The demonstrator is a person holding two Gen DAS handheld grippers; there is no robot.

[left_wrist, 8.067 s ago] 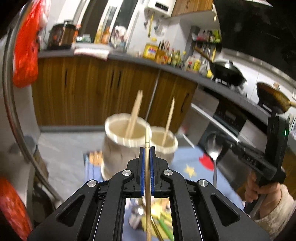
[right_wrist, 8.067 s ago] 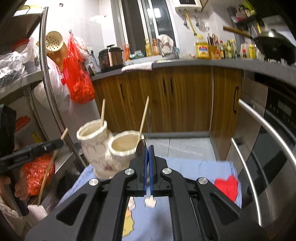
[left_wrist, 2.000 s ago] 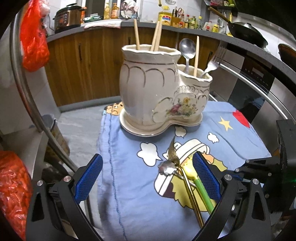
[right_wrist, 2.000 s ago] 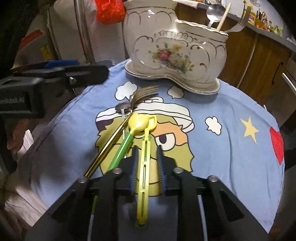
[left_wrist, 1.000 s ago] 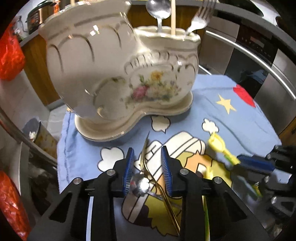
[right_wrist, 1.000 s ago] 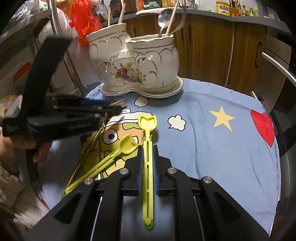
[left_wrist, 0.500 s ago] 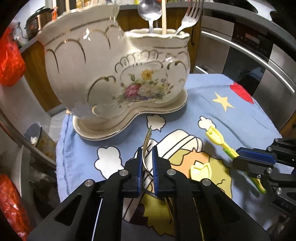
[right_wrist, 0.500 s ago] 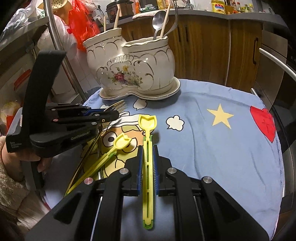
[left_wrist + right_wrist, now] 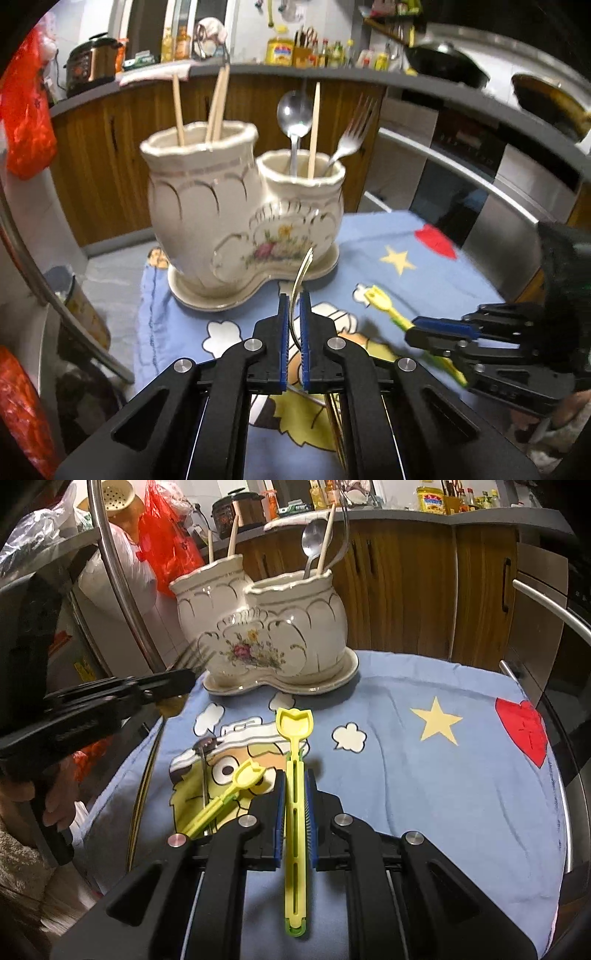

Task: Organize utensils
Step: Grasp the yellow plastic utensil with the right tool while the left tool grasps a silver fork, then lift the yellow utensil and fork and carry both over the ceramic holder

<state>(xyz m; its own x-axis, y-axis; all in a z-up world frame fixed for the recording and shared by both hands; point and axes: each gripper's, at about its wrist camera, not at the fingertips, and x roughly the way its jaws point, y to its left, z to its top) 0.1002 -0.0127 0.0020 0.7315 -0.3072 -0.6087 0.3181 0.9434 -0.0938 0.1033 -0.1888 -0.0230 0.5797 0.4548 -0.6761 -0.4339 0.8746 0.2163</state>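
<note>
Both tools are matte black plastic with triangular cut-outs and round silver screws. The left gripper and right gripper carry ribbed blue pads inside their fingers. Behind the left tongs, a fuzzy beige sleeve covers the wrist.

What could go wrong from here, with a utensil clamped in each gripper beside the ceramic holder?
The left gripper pinches its gold fork on edge, so it may twist or slip. The right gripper holds the yellow plastic spoon mid-handle; its long tail could snag the blue cloth. Crowded ceramic holder openings invite jams.
</note>
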